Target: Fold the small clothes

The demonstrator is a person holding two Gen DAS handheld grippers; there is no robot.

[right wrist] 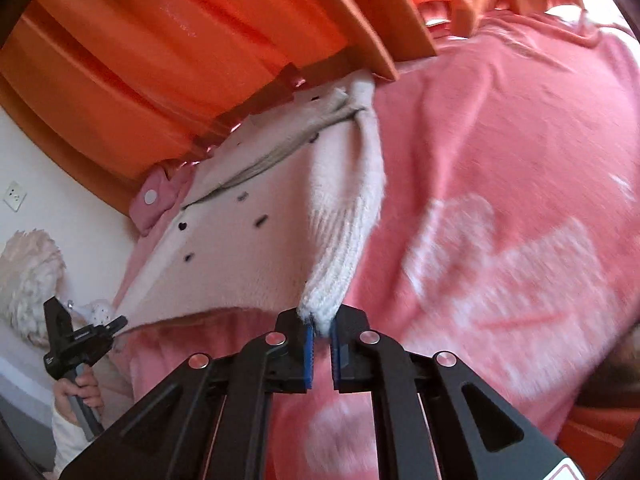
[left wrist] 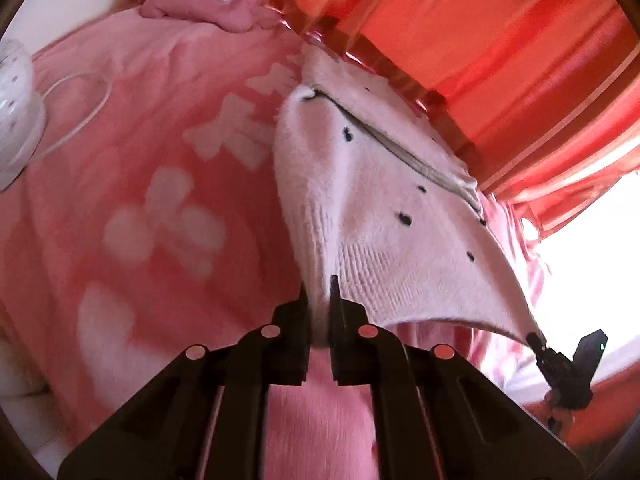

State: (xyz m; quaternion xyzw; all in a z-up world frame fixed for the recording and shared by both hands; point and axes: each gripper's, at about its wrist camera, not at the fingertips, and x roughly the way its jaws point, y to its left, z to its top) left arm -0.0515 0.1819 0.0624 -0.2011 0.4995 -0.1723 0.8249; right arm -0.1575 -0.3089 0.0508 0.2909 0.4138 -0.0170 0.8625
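A small pale pink knit cardigan [left wrist: 376,216] with dark dots and grey trim is lifted off a pink blanket. My left gripper [left wrist: 320,312] is shut on one ribbed bottom corner of it. My right gripper [right wrist: 322,324] is shut on the other ribbed corner; the cardigan [right wrist: 256,240] stretches between them. The right gripper also shows in the left wrist view [left wrist: 538,344], and the left gripper in the right wrist view [right wrist: 118,324], each pinching the hem. The cardigan's far end rests near the bed's edge.
A pink blanket with white shapes [left wrist: 140,200] covers the bed. A folded pink garment with a white snap [left wrist: 208,0] lies at the far edge. Orange curtains [left wrist: 480,40] hang behind. A white fan and cable [left wrist: 16,92] sit at left. A fluffy white pillow [right wrist: 28,276] is nearby.
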